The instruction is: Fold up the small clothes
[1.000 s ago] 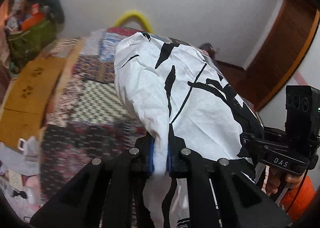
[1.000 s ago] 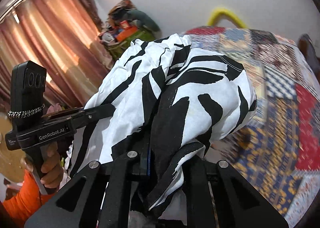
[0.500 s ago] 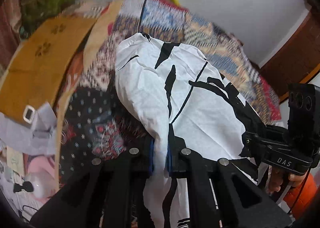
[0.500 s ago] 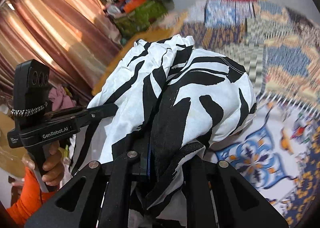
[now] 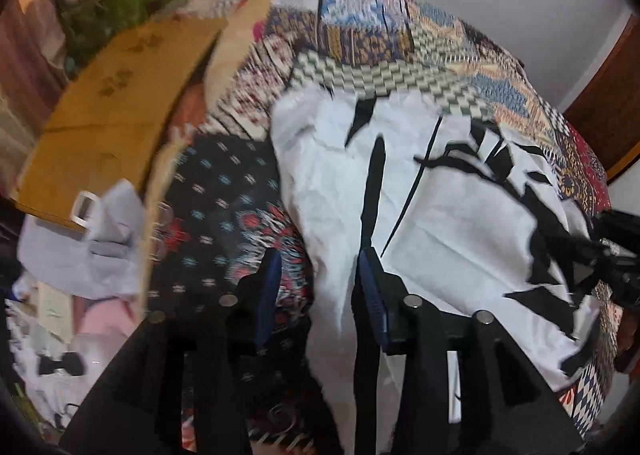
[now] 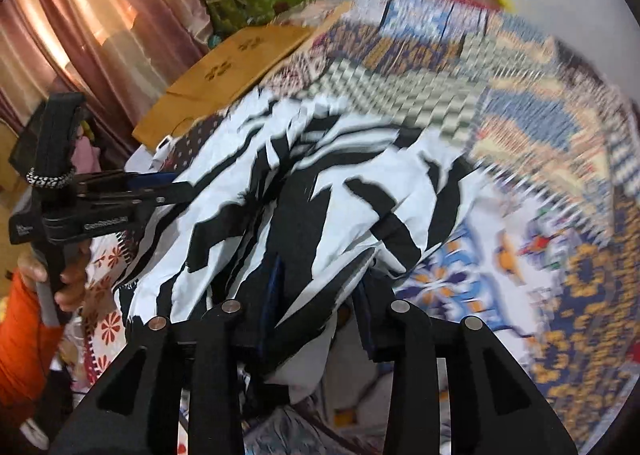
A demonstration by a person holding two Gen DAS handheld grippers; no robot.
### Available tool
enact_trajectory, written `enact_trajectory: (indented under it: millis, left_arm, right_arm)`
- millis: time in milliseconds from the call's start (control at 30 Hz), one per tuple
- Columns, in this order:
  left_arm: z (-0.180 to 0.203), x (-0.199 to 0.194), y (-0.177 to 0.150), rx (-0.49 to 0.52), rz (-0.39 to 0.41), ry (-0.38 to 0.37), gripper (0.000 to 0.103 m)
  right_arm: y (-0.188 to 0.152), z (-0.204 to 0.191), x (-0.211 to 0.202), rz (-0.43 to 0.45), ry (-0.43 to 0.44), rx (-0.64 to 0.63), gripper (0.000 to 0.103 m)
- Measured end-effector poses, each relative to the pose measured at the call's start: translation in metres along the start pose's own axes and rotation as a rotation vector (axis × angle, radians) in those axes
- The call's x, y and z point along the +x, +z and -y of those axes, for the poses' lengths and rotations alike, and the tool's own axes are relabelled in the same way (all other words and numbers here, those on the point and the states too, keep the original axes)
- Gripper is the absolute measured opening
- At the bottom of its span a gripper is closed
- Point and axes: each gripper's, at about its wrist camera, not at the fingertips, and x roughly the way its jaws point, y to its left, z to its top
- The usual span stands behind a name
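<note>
**A:** what's the rig look like? 
**B:** matte black left tongs [image 5: 320,287] and right tongs [image 6: 316,311], blue pads [image 5: 266,295], round silver screws. Pale lettering on the side, beaded cord on the handle, orange sleeve [image 6: 20,331], bare hand [image 6: 66,283].

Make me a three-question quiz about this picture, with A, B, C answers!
1. Where is the black-and-white cloth?
A. on the patchwork bedspread
B. in the green bag
C. on the curtain

2. What colour are the pads inside the left claw?
A. red
B. blue
C. yellow

3. How is the right claw?
A. shut tight
B. open
C. out of view

Answers:
1 A, the cloth spreads over the quilt.
2 B, blue strips line both fingers.
3 B, its fingers stand apart with cloth loose between them.
</note>
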Motion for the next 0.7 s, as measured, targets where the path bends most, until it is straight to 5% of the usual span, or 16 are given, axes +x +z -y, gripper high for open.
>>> enact_trajectory:
  millis: [200, 433, 567, 700]
  left_arm:
    - [0.024, -0.042, -0.003, 0.079, 0.104, 0.005, 0.058]
    - [0.073, -0.010, -0.044, 0.168, -0.023, -0.067, 0.060]
    - [0.092, -0.006, -0.061, 0.221, 0.006, 0.005, 0.060]
    - [0.083, -0.008, -0.062, 0.156, -0.010, -0.039, 0.060]
  right_arm:
    - [0.016, -0.027, -0.024, 0.093, -0.013, -0.079, 0.034]
    - [0.011, -0.048, -0.028, 0.153, -0.026, -0.088, 0.039]
    - [0.009, -0.046, -0.050, 0.192, -0.014, -0.063, 0.044]
    - [0.006, -0.045, -0.060, 0.211, 0.004, -0.063, 0.050]
